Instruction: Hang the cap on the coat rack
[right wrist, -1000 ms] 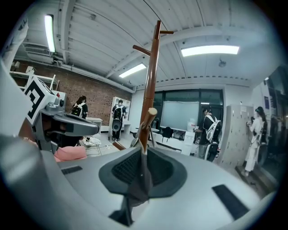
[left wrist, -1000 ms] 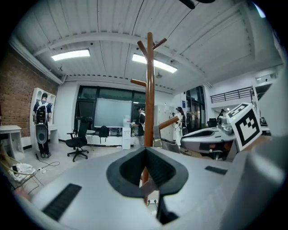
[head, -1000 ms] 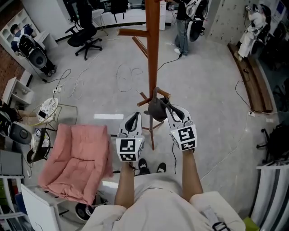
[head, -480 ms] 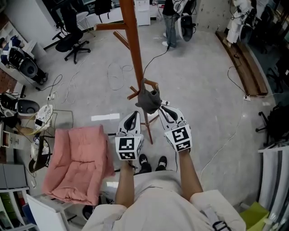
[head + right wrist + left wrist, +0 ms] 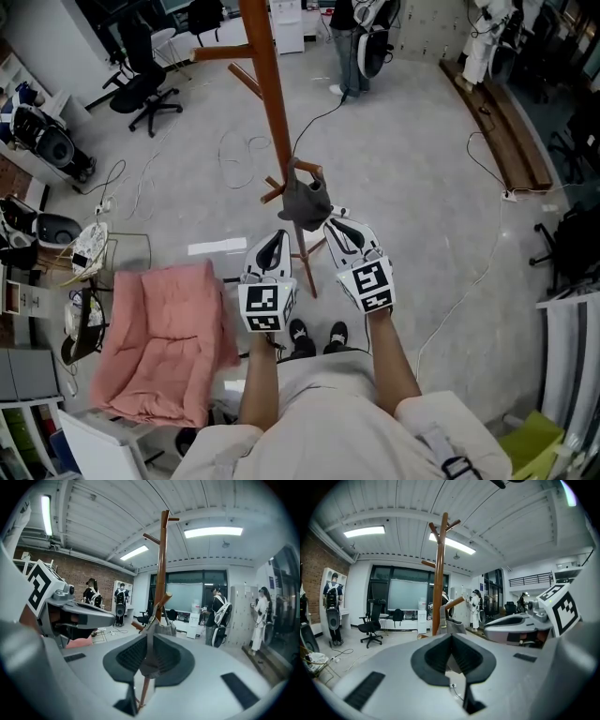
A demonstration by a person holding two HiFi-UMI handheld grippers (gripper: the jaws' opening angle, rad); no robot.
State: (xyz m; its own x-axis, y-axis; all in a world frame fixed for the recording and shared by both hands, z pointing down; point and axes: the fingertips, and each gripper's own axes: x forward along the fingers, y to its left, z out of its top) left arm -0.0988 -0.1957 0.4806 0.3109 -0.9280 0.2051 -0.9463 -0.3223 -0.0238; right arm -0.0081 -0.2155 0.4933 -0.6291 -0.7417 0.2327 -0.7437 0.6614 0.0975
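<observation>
The brown wooden coat rack rises in front of me in the head view, its pole running down to feet on the floor. A dark grey cap hangs against a short lower peg of the rack. My right gripper is shut on the cap's edge. In the right gripper view a thin strip of the cap is pinched at the tip of the right gripper, with the rack just behind. My left gripper is shut and holds nothing, just left of the cap. The left gripper view shows the cap beyond the left gripper.
A pink cushioned chair sits at my lower left. Black office chairs and loose cables are on the floor at the left. A person stands beyond the rack. A long wooden bench runs along the right.
The head view has shifted, so the rack and cap sit a little further left and higher. My right gripper still holds the cap by the lower peg; the left stays beside it.
</observation>
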